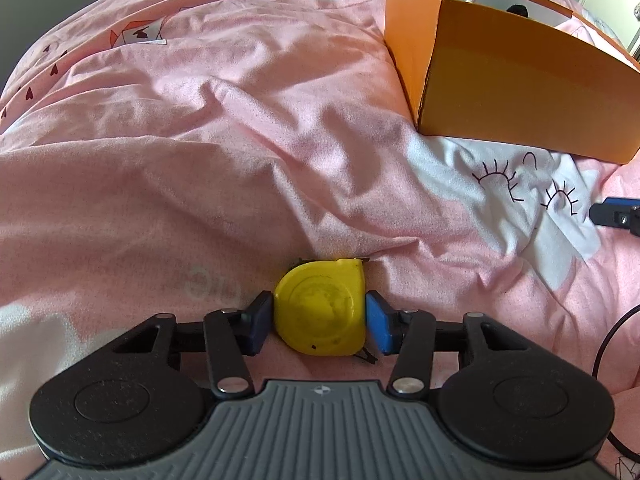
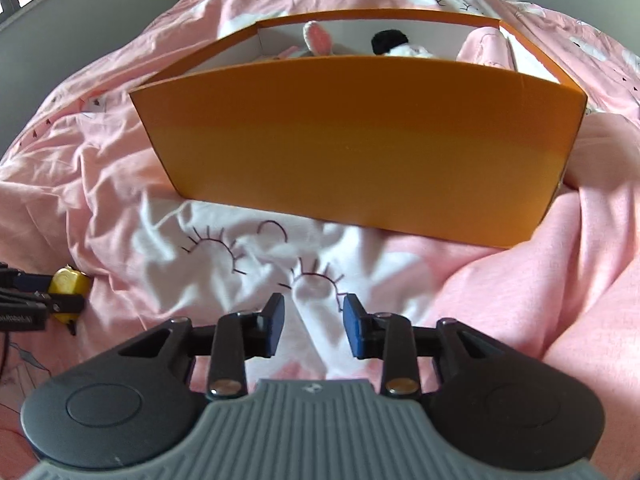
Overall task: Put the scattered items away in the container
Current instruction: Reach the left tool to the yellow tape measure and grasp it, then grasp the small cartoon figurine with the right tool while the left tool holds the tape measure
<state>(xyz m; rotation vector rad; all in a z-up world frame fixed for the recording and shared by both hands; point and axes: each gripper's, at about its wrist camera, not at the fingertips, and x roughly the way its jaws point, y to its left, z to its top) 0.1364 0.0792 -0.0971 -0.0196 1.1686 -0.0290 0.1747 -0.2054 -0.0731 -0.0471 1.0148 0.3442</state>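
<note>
My left gripper (image 1: 319, 322) is shut on a yellow tape measure (image 1: 320, 307), its blue pads pressed on both sides, low over the pink duvet. The tape measure also shows at the left edge of the right wrist view (image 2: 69, 283), between the left gripper's fingers (image 2: 24, 280). An orange box (image 1: 520, 80) stands on the bed at the upper right; in the right wrist view (image 2: 352, 140) it is straight ahead and holds plush toys (image 2: 320, 40). My right gripper (image 2: 314, 326) is open and empty, just above the bedding in front of the box. Its fingertip (image 1: 616, 216) shows at the right edge of the left wrist view.
The bed is covered with a crumpled pink duvet (image 1: 200, 140) with white printed patches and eyelash drawings (image 2: 224, 248). A black cable (image 1: 608, 360) runs at the right edge. A grey wall (image 2: 80, 20) lies behind the bed.
</note>
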